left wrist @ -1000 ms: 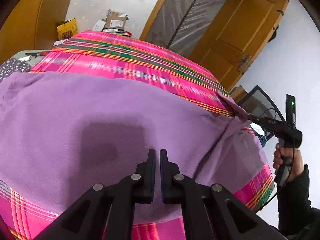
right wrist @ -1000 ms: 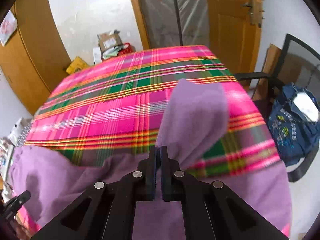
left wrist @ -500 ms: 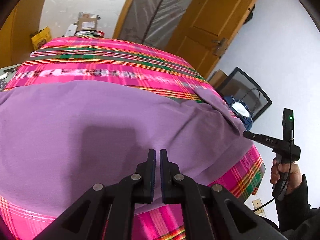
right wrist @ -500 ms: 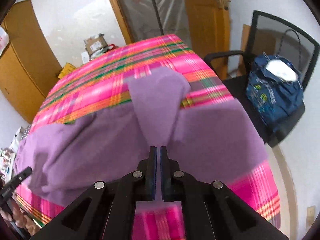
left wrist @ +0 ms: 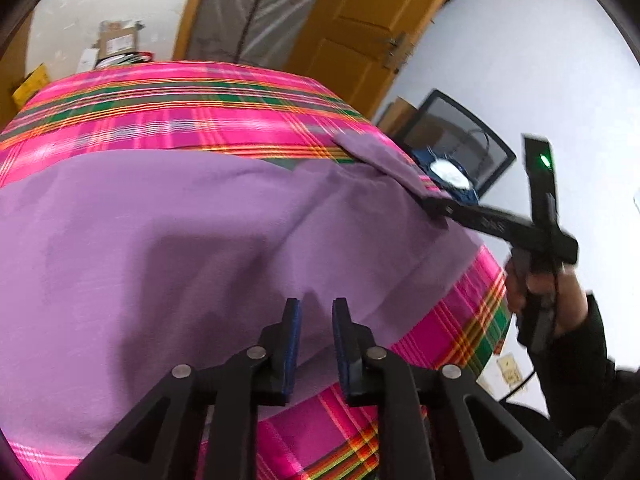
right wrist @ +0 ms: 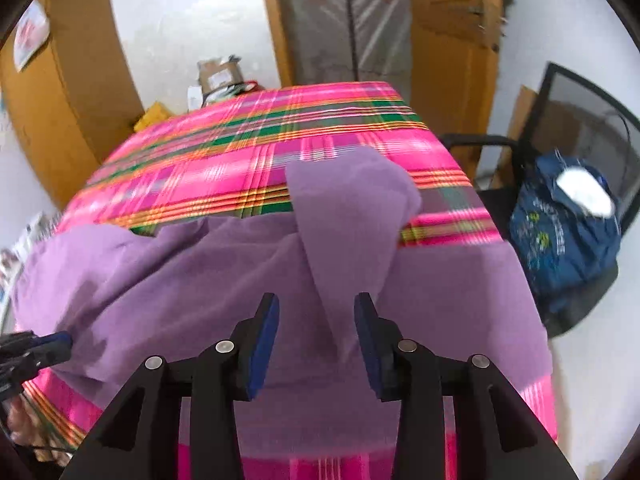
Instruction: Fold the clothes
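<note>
Lying flat across the near half of the table [right wrist: 320, 128], the purple garment [left wrist: 160, 248] reaches down to the table's near edge, with one sleeve [right wrist: 352, 208] folded up toward the far side. The left gripper [left wrist: 316, 320] is opening above the cloth, holding nothing. The right gripper [right wrist: 316, 320] is opening too; the sleeve's tip lies loose between its jaws.

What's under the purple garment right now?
The purple garment lies spread on a pink plaid cloth, which shows beyond it and at the near edge. One sleeve is folded over the garment. Whatever the plaid cloth covers is hidden.
</note>
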Motion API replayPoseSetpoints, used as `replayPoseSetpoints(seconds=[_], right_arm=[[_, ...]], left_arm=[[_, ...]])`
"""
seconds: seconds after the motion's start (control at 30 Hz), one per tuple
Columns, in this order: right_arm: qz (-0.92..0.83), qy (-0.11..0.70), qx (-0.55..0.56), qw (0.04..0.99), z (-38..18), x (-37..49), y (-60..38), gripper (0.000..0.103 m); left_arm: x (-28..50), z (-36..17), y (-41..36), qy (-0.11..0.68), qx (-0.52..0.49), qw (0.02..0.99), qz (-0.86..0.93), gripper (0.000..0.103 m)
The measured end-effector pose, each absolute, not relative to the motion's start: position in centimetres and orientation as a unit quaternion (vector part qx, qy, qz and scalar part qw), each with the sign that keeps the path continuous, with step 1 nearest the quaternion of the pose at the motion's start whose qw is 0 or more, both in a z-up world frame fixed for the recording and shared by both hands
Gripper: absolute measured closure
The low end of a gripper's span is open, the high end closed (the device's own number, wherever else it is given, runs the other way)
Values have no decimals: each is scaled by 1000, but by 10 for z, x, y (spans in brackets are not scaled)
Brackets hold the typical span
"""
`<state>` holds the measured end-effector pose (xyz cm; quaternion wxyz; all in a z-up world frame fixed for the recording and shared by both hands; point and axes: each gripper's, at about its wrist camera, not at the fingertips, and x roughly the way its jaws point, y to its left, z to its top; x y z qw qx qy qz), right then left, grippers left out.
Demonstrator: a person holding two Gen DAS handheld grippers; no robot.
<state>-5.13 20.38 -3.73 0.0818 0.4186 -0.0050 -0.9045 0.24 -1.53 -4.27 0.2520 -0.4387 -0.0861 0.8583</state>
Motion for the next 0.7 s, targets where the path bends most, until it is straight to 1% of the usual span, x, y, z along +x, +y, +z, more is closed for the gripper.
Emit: replayPoseSetpoints(seconds=[0.03, 0.13, 0.33, 0.37, 0.43, 0.53, 0.57, 0.6, 0.63, 0.67, 0.7], right_arm=[[-903, 4, 421, 84, -39, -55, 201, 62], [-899, 24, 429, 88, -45, -65, 196, 62], [-895, 44, 436, 82, -53, -76, 197, 63], [-895, 43, 435, 82, -53, -78, 199, 66], [-896, 40, 436, 73, -54, -80, 203, 89], [-899, 33, 431, 64, -54, -80, 210, 97], [-901, 31, 429, 63, -52, -81, 212, 98], [-902, 26, 426, 62, -51, -81, 214, 99], [-904, 17, 423, 62, -49, -81, 218, 100], [-906, 11, 420, 61, -48, -81, 220, 100], [-908, 5, 415, 60, -45, -80, 223, 100]], left_arm=[[4, -43, -12, -78, -439, 259, 857, 78], [9, -44, 0, -53, -438, 275, 854, 71], [6, -53, 17, -7, -445, 278, 851, 69], [5, -55, 19, 2, -446, 276, 851, 69], [6, -56, 24, 15, -442, 275, 853, 69], [8, -56, 27, 30, -435, 274, 857, 69], [8, -56, 28, 34, -433, 273, 858, 69], [9, -56, 28, 36, -430, 273, 860, 76], [9, -56, 28, 36, -428, 272, 861, 94], [8, -56, 28, 35, -427, 270, 862, 100], [7, -55, 26, 32, -426, 269, 864, 100]])
